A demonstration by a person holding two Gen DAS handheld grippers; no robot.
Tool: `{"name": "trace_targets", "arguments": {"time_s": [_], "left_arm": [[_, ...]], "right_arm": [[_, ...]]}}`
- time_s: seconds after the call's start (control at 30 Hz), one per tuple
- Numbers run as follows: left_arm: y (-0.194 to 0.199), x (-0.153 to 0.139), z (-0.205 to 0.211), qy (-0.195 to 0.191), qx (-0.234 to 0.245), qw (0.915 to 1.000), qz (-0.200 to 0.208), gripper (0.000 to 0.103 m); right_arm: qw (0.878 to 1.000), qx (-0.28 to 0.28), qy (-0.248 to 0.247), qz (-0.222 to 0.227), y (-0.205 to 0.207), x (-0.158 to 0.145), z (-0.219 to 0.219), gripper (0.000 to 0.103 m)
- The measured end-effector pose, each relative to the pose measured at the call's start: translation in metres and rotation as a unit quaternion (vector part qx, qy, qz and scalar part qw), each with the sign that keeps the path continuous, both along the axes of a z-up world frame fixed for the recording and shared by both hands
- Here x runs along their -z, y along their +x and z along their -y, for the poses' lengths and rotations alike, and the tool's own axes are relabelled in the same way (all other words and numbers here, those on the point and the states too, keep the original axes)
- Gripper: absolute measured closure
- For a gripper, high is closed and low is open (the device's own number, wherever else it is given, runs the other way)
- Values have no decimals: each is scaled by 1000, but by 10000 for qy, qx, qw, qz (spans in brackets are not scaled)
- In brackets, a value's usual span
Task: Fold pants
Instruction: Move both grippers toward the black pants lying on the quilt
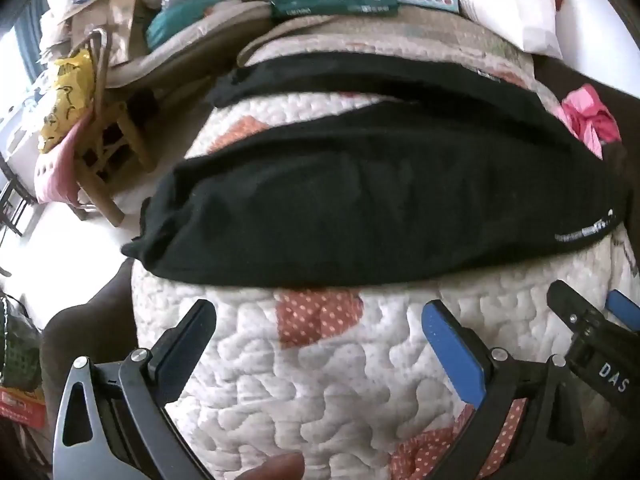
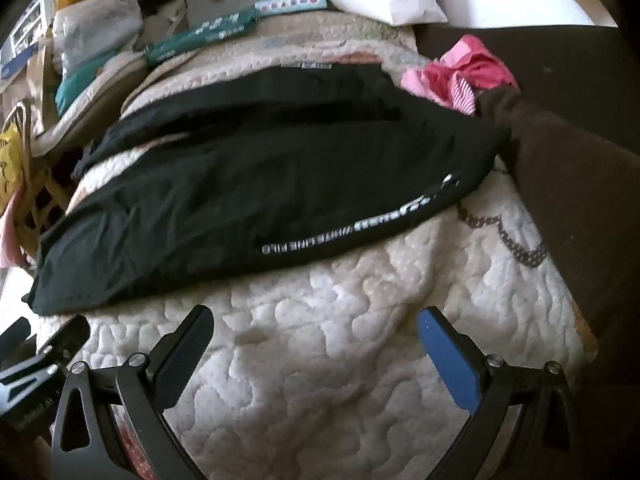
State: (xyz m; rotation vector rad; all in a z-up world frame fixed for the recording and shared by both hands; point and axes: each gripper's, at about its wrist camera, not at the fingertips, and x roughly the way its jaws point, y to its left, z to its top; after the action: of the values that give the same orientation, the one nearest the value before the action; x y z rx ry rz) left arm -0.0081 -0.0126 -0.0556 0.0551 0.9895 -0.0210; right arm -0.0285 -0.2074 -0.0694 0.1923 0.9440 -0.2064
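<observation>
Two grippers, left [image 1: 316,332] and right [image 2: 316,336], spread wide, empty, poised over quilt [image 2: 328,360] short of near hem. Black pants [image 2: 248,200] beyond, flat across quilt, legs apart, seemingly unfolded; all folds apparently remaining. Pink garment [image 2: 460,68] past pants.

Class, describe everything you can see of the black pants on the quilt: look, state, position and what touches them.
The black pants are of thin, slightly creased fabric, with white lettering along the near edge toward the waist end. They lie flat across the white quilt, legs spread apart so quilt shows between them. The leg ends reach the quilt's left edge. A pink garment lies near the waist end. Both grippers, left and right, hover open, touching nothing.
</observation>
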Motion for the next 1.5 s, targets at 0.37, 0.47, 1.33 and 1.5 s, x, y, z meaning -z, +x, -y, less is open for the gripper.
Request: {"name": "trace_targets", "arguments": {"time_s": [0.37,0.47,1.33,1.5], "left_arm": [[-1,19,1,-280,27,9990,-360,0],[-4,19,3,-242,128,9990,-356,0],[2,14,7,-79,591,9968,-527,1],[-9,-14,0,-106,719,9973,-58,26]], "right_arm": [[9997,38,-2,-232,-5,11,-8,0],[9997,40,17,-252,-3,10,-8,0],[9990,-18,-122,-429,-9,16,-16,0],[9984,60,-135,-553,-9,13,-17,0]]}}
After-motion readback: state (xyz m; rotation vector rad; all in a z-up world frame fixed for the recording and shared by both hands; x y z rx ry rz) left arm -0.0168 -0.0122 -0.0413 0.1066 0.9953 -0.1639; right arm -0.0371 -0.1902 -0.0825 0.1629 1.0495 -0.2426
